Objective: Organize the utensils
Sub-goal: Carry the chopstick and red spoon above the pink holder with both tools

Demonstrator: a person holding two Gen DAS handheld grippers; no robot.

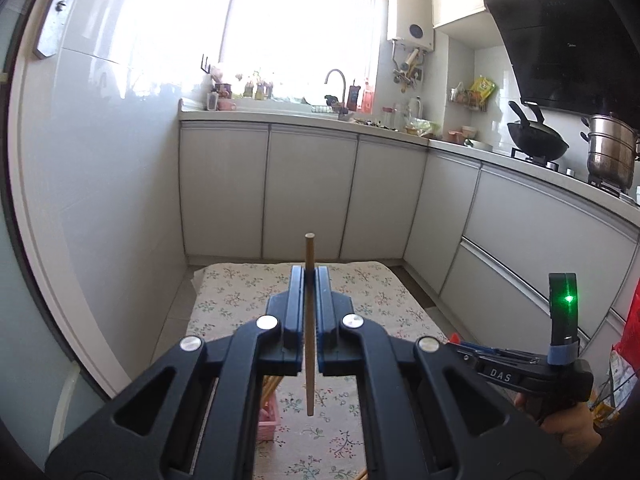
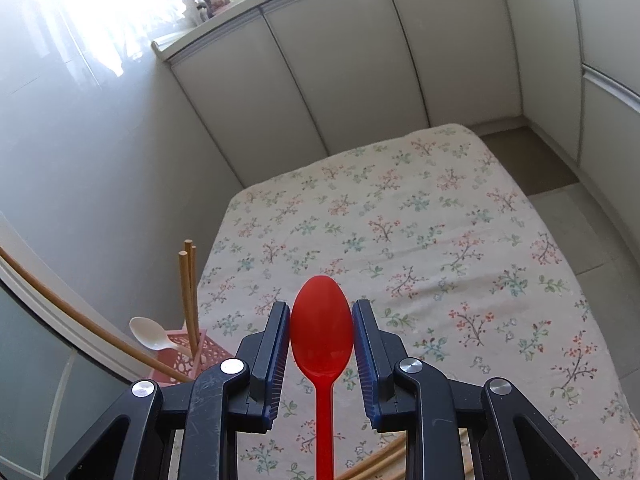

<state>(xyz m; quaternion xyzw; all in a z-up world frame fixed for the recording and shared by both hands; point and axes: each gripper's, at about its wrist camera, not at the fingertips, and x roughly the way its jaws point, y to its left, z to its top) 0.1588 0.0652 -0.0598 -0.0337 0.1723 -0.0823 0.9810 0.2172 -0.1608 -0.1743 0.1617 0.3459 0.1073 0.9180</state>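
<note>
My left gripper point(image 1: 309, 276) is shut on a wooden chopstick point(image 1: 309, 344) that stands upright between its pads, lifted above the table. Beneath it a pink holder point(image 1: 269, 420) shows partly, with chopsticks in it. My right gripper point(image 2: 322, 307) is shut on the bowl of a red plastic spoon point(image 2: 321, 340), whose handle runs back toward the camera. At the table's left edge, the pink holder point(image 2: 192, 356) carries a white spoon point(image 2: 150, 334) and three upright chopsticks point(image 2: 188, 292). Loose chopsticks point(image 2: 380, 460) lie on the table under the right gripper.
The table wears a floral cloth point(image 2: 400, 220). White cabinets point(image 1: 308, 188) ring it at the back and right. On the counter are a sink tap point(image 1: 336, 84), a wok point(image 1: 538, 142) and a steel pot point(image 1: 610, 148). A glossy wall and door frame point(image 1: 52, 220) stand close on the left.
</note>
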